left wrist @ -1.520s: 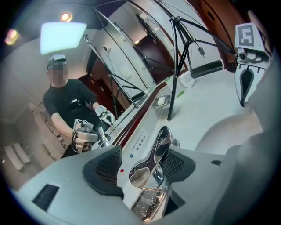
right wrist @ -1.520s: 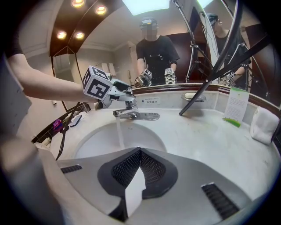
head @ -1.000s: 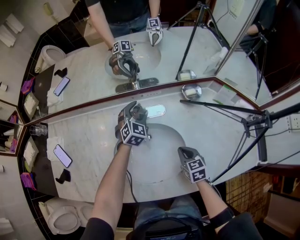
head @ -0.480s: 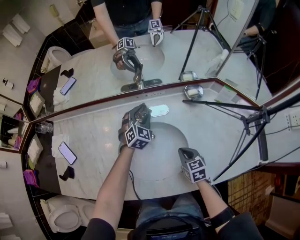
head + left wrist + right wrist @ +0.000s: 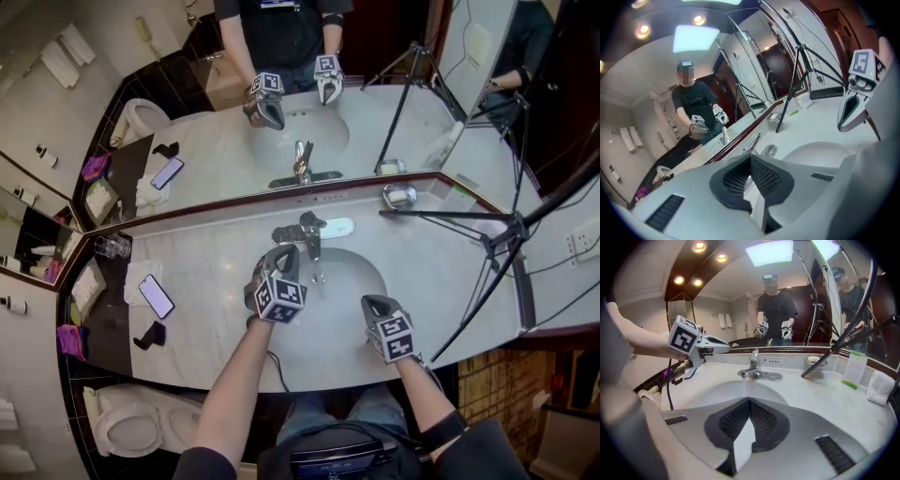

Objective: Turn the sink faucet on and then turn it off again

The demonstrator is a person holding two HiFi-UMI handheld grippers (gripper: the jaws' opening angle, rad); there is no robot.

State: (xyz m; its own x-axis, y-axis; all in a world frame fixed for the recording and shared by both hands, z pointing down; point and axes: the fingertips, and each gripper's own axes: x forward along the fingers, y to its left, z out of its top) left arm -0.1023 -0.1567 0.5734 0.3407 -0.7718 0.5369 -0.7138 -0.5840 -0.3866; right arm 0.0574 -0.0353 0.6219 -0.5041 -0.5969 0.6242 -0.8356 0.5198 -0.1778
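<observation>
The chrome faucet (image 5: 308, 231) stands behind the basin (image 5: 361, 281), and its lever (image 5: 753, 356) is free of both grippers. A thin stream of water seems to fall from its spout (image 5: 741, 374). My left gripper (image 5: 280, 255) hovers over the basin just in front of the faucet; its jaws have just been closing and are shut with nothing between them (image 5: 751, 159). The faucet (image 5: 756, 142) shows just past its tip. My right gripper (image 5: 371, 303) hangs over the basin's front right, shut and empty (image 5: 750, 402). It also appears in the left gripper view (image 5: 851, 112).
A phone (image 5: 157, 296) and a glass (image 5: 112, 247) sit on the marble counter at left. A soap dish (image 5: 400, 196) and a tripod's legs (image 5: 450, 216) stand at back right. The mirror (image 5: 234, 141) runs behind the faucet. A toilet (image 5: 127, 431) is at lower left.
My left gripper has drawn back from the faucet lever toward the front of the basin and its jaws have closed. The lever is now uncovered. My right gripper rose slightly.
</observation>
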